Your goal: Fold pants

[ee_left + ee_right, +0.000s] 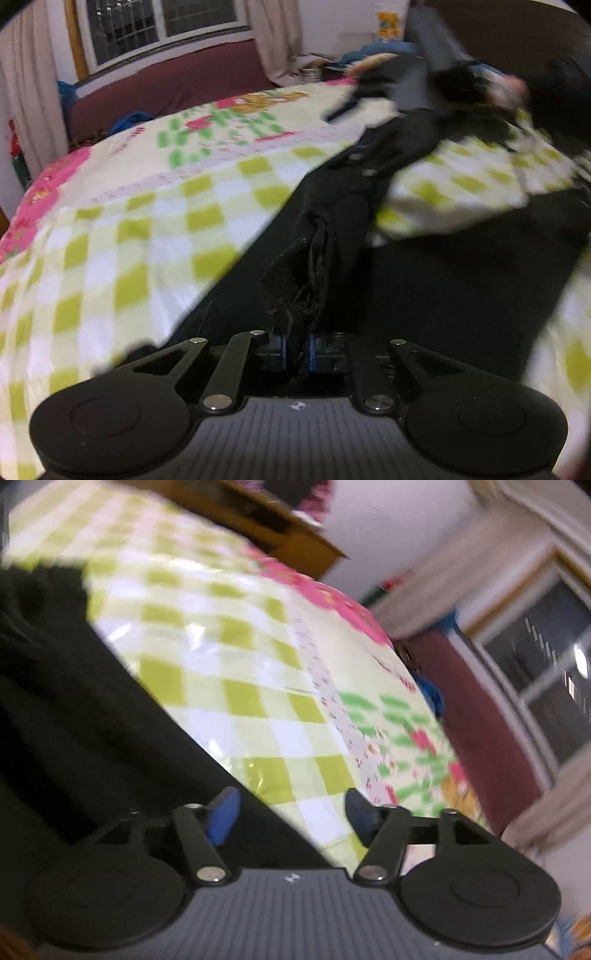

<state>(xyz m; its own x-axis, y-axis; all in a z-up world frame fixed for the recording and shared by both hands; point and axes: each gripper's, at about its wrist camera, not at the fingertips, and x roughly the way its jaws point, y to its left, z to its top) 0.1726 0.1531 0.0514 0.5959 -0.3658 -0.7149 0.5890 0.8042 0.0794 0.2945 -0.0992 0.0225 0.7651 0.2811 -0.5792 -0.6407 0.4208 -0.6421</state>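
So the black soft-fabric pants are strung out across the green-and-white checked bedspread, running from near the camera toward the far corner of the bed. The left gripper is pressed together on a bunched fold of the dark cloth, pinching it tight. The right gripper sits spread wide with nothing between its blue pads, hovering right at the fabric's edge (both views are pretty blurry). I'd say this stuff is light, floppy and sags wherever unsupported, so grab a hem or waistband edge, not the loose middle.
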